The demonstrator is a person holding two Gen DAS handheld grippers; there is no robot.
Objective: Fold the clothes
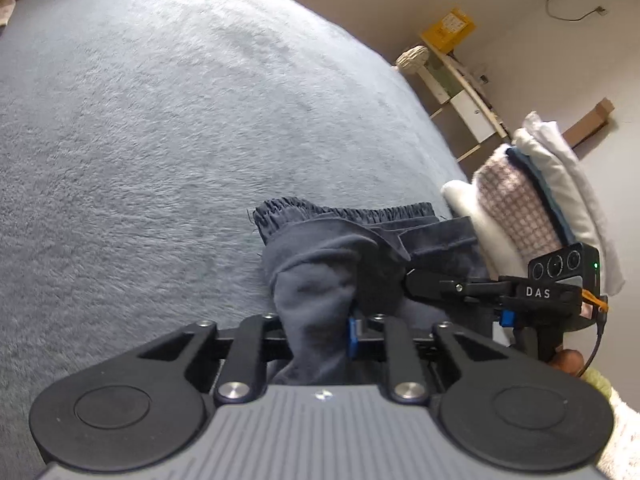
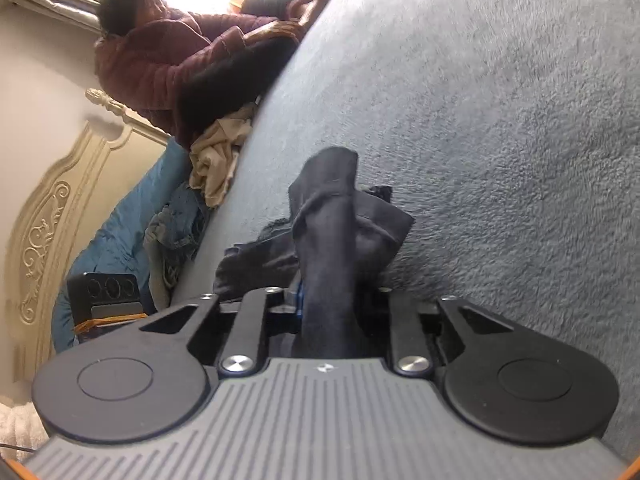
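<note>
Dark navy shorts (image 1: 352, 236) with an elastic waistband lie bunched on the grey fleece bed cover (image 1: 160, 128). My left gripper (image 1: 320, 320) is shut on a fold of them, and cloth fills the gap between its fingers. In the left wrist view the right gripper (image 1: 384, 280) reaches in from the right and pinches the same garment. The right wrist view shows the right gripper (image 2: 332, 300) shut on a raised dark fold of the shorts (image 2: 336, 220), which stands up above the cover (image 2: 500, 120). Both sets of fingertips are hidden by cloth.
A stack of folded clothes (image 1: 532, 200) stands at the bed's right edge, near a shelf (image 1: 460, 80) against the wall. A person in a maroon jacket (image 2: 168, 56) sits at the far side. Loose clothes (image 2: 216, 160) and a blue quilt (image 2: 120, 232) lie by the headboard (image 2: 52, 216).
</note>
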